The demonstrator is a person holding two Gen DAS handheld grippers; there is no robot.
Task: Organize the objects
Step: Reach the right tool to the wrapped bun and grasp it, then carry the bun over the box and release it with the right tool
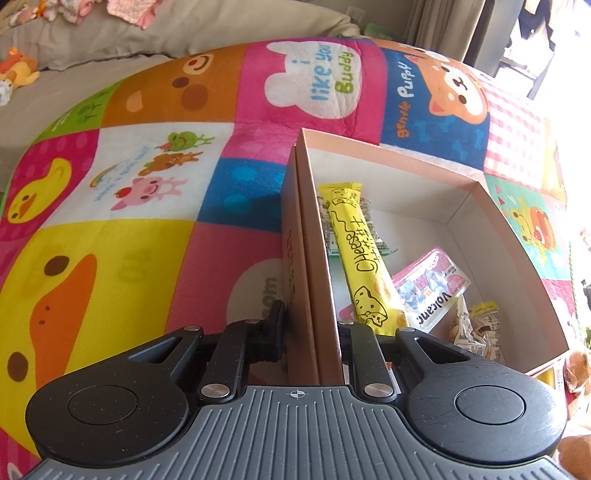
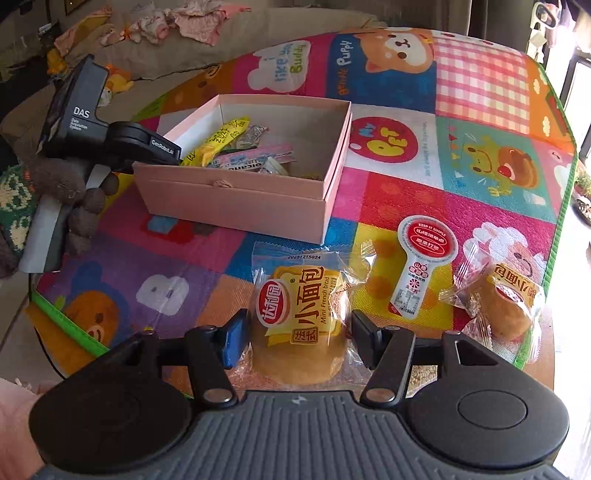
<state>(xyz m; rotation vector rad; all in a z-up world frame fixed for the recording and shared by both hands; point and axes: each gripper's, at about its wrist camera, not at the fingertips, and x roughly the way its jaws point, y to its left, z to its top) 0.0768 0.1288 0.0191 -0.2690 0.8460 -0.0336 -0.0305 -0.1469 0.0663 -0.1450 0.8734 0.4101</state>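
A pink cardboard box (image 2: 236, 199) stands open on the colourful play mat. My left gripper (image 1: 310, 325) is shut on the box's near wall (image 1: 314, 258), one finger outside, one inside. Inside the box lie a yellow cheese stick (image 1: 364, 262), a pink Volcano snack pack (image 1: 432, 291) and small wrapped candies (image 1: 476, 328). My right gripper (image 2: 297, 336) straddles a wrapped mini French bread (image 2: 299, 317) on the mat, its fingers on either side with small gaps. A second wrapped bread (image 2: 506, 302) lies at the right. A white and red spoon-shaped pack (image 2: 417, 273) lies between them.
The play mat (image 2: 480, 147) covers a table with a green edge at left and right. A couch with clothes (image 2: 184, 18) and a plush toy (image 1: 18, 70) stands behind. My left gripper's body (image 2: 110, 136) shows in the right wrist view at the box's left.
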